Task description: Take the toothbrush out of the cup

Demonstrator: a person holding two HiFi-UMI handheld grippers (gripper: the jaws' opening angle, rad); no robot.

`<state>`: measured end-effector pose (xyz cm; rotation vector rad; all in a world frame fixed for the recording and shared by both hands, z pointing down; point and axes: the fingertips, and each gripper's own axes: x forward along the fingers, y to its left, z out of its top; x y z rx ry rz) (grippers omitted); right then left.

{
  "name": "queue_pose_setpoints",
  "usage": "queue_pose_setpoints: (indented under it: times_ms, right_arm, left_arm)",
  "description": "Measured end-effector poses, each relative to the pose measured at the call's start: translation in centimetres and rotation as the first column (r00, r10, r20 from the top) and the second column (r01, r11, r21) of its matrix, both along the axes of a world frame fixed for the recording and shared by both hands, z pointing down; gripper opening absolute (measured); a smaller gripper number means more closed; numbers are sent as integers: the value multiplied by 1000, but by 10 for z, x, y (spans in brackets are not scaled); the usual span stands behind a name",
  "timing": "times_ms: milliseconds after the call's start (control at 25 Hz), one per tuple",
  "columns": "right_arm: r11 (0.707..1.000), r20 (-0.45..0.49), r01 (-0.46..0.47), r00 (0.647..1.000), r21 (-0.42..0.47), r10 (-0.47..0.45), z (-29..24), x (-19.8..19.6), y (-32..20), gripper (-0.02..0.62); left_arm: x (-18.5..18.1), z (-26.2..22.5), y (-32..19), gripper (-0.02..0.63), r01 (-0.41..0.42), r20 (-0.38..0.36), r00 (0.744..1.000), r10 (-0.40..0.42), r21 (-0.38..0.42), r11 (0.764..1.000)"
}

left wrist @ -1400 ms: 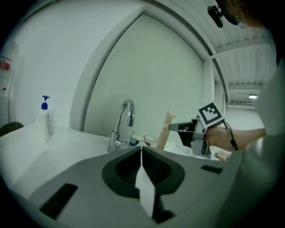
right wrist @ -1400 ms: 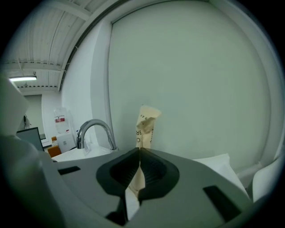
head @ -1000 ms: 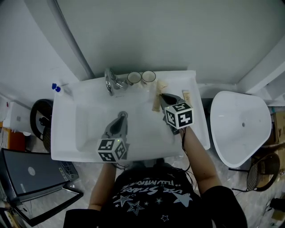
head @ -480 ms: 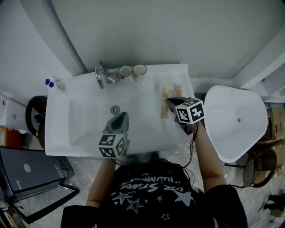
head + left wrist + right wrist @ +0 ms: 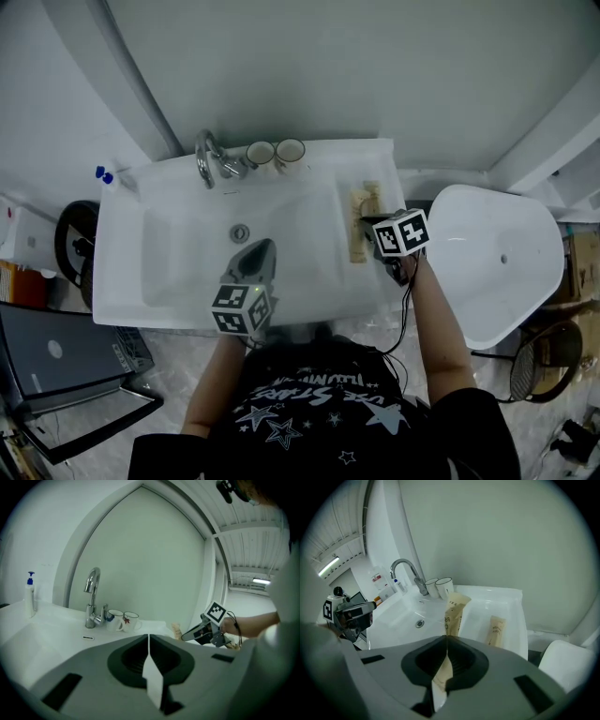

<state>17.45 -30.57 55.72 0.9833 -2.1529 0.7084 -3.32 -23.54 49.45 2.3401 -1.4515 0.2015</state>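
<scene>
We are logging the right gripper [image 5: 446,641] having shifted from near the cups [image 5: 289,150] to the sink's [image 5: 169,253] right edge, jaws clamping the wrapped toothbrush [image 5: 452,613]. Left gripper [image 5: 149,641] is hovering over the front edge, jaws together, empty.

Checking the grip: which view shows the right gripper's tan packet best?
Right gripper view: the tan packet sits close up, pinched by the right gripper. Head view shows it small; left gripper view, a distant sliver.
</scene>
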Motion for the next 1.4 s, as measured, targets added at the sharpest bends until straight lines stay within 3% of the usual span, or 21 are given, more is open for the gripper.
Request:
queue_pose_setpoints:
  times_ms: [280,600,1080,1200,1400]
  right_arm:
    - [992,22,-125,992,-18,125,25,6,-28,20]
    - [977,18,-208,978,-50,209,52,13,-49,21]
    - [986,0,-167,986,24,167,53,15,-57,28]
    - [985,30,-167,986,46,166,45,16,-53,97]
    - [978,114,-176,980,110,164,21,12,-45,97]
  left_arm:
    - [7,7,-6,20,16,19,1000,-15,-18,1000]
    - [21,17,-4,20,37,34,999,-35,-56,998]
    - [46,28,11,20,76,42,996,-73,-81,994]
    - [52,29,15,20,76,45,996,-73,-86,993]
    - [58,29,20,20,67,58,996,-62,-81,994]
